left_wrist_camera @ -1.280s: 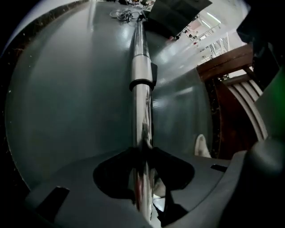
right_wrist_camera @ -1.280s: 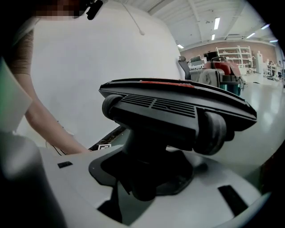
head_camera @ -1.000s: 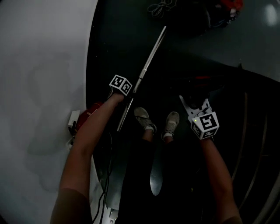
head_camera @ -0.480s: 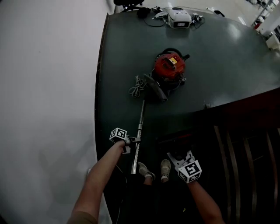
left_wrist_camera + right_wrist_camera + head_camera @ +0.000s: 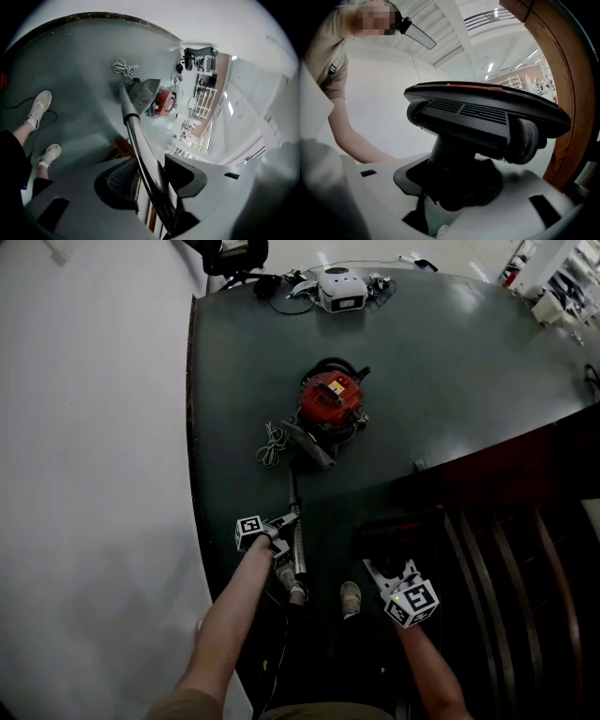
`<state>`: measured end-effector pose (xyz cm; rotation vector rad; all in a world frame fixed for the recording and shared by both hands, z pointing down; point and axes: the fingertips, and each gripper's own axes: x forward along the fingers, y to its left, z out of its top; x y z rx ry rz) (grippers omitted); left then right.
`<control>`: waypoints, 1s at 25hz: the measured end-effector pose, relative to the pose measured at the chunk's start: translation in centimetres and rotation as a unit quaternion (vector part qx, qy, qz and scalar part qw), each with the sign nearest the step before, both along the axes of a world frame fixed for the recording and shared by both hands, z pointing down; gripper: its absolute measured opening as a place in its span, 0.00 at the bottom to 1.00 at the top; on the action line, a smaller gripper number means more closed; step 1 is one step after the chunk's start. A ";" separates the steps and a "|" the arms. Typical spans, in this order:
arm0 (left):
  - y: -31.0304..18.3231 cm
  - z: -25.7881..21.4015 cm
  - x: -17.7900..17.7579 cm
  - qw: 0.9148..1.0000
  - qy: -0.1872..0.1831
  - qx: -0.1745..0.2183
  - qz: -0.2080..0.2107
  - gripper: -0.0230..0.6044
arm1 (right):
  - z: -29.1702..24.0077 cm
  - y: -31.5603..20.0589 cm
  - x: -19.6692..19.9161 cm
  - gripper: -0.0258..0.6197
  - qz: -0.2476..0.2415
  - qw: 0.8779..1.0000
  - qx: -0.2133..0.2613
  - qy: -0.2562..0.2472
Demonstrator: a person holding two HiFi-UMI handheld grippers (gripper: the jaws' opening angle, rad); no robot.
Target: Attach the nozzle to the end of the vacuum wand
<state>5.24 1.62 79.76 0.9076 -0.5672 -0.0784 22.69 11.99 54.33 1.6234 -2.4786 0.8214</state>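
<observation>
Right gripper (image 5: 452, 180) clamps the neck of a wide black nozzle (image 5: 487, 117) with a red top edge. Left gripper (image 5: 153, 165), jaws just opening, loosely straddles the slim metal wand (image 5: 138, 136).

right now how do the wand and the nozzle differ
The wand is a long thin tube. The nozzle is a wide flat head on a short neck. The wand runs between the left gripper's jaws, which have just been opening, with a gap at one pad. The right gripper is clamped on the nozzle's neck. Both are dark.
</observation>
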 end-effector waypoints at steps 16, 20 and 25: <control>-13.2 -8.3 8.8 0.994 0.046 -0.037 -0.086 0.39 | -16.0 -16.7 -3.3 0.33 0.056 0.992 0.078 -0.081; -15.2 -9.3 10.7 0.993 0.066 -0.031 -0.096 0.39 | -15.8 -20.5 -0.9 0.33 0.068 0.991 0.083 -0.075; -17.4 -10.0 11.4 0.990 0.089 -0.017 -0.112 0.37 | -15.6 -23.8 0.2 0.33 0.067 0.992 0.099 -0.037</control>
